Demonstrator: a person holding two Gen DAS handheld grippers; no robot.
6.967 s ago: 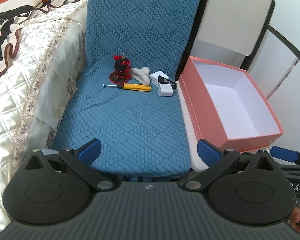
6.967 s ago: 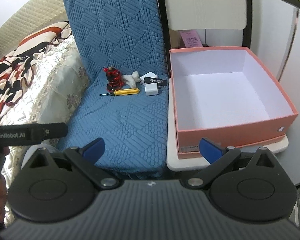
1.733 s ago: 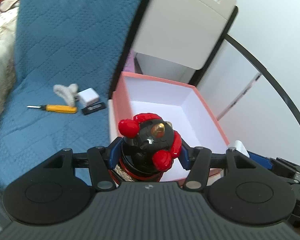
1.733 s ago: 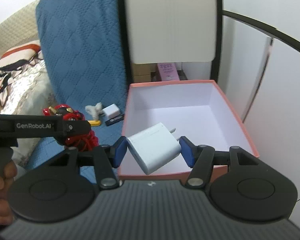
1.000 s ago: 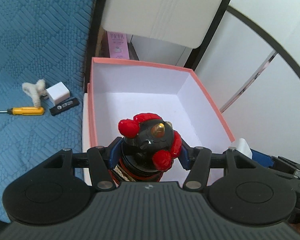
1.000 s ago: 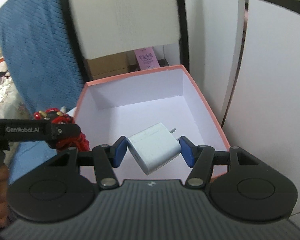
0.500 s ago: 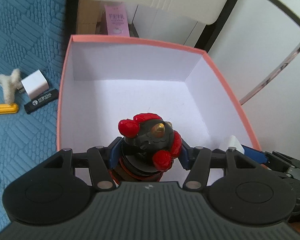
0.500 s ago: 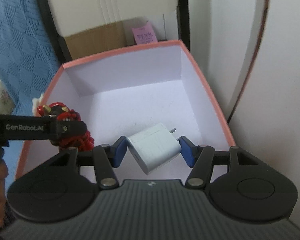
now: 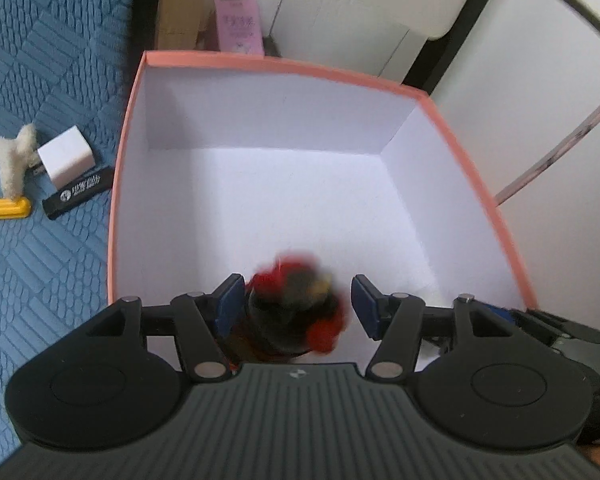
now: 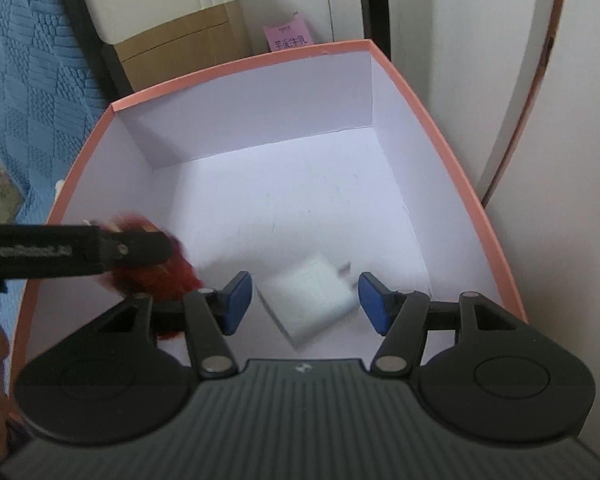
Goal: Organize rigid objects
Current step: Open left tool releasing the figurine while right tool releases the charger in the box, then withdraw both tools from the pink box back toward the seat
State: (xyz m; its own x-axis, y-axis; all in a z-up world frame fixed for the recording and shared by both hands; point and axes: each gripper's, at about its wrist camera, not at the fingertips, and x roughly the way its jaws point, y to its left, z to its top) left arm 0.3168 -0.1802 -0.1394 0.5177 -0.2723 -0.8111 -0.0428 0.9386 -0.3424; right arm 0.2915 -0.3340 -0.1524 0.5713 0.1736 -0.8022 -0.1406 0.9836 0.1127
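The left tongs (image 9: pixel 298 304) hang open around a blurry red-and-black toy (image 9: pixel 296 312). The right tongs (image 10: pixel 305 302) are opening, with a white plug block (image 10: pixel 310 300) loose between them, over the pink box (image 10: pixel 236 66).

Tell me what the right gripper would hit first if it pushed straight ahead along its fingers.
The white charger, blurred and loose between the opening right gripper fingers, comes first. Beyond it lies the white floor of the pink box. Depth is hard to judge.

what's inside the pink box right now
Over its white floor, the pink box holds a blurred white charger and a red and black toy. The grippers hide the near floor.
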